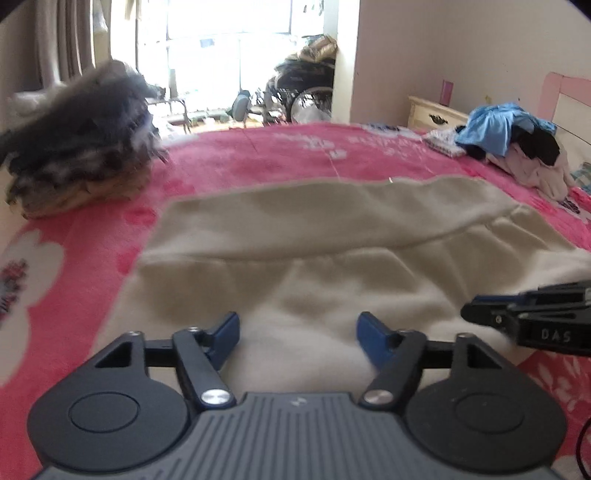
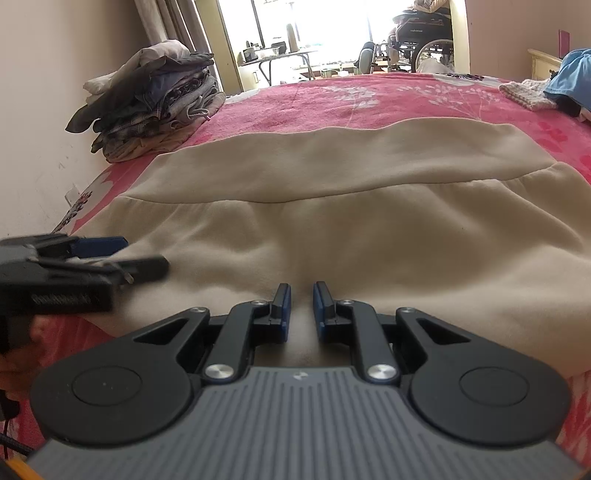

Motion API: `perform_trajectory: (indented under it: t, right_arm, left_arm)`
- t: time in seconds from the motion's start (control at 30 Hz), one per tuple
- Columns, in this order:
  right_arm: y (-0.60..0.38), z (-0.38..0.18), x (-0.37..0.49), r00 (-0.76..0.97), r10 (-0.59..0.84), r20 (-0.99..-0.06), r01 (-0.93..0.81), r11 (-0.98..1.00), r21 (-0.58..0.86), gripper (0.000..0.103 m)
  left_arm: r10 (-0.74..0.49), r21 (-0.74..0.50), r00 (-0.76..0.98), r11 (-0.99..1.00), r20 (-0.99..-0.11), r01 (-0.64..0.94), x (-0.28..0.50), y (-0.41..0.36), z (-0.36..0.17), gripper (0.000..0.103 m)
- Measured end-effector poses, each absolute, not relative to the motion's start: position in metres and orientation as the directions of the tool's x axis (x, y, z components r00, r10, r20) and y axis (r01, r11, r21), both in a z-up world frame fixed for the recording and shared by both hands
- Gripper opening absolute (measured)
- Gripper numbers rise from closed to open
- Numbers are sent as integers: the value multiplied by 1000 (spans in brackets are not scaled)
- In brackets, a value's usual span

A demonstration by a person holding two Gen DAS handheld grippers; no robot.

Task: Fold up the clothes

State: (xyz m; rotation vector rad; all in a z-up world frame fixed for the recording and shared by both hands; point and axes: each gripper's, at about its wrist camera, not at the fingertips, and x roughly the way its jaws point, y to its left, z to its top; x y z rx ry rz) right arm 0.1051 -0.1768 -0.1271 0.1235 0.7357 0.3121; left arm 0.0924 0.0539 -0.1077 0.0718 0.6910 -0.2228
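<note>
Partly done: folded stack (image 2: 155,99) by the wall, cream garment (image 2: 332,206) spread on the pink bed (image 2: 332,96), one fold made. Left gripper (image 1: 297,328) fingers apart above it; right gripper (image 2: 301,302) fingers nearly together, clamping nothing visible. Unfolded heap (image 1: 517,144) waiting.

A bright window (image 2: 317,22) backlights the room. Beside the window: curtains (image 2: 177,22), a wheelchair (image 2: 421,40), a folding table (image 2: 280,55).

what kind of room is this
Most likely a bedroom in a home: a bed under a pink flowered blanket, a cream bedside cabinet, and a stack of folded clothes against the wall.
</note>
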Motion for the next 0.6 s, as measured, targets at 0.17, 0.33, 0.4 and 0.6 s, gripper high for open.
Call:
perform_trajectory:
  t: [0.17,0.33,0.4,0.6]
  right_arm:
    - [-176,-127,105,699,319,-640,-238,948,213,12]
    - [-177,-127,105,698,323,-640,-240,946,215,12]
    - [-178,-127,106,698,323,-639,-238,947,218,12]
    - [-177,-127,106,698,323,-639,-243,946,213,12]
  left_arm:
    - [-87,34,741,988,-666,147,87,90,-123,78]
    - [-59,32,765,994,-641,103,80,103,-102,68]
    - [-42,56,775,993,-630,99,74,108,-94,69]
    - [65,101,717,995,-694,7,78,138,-111,71]
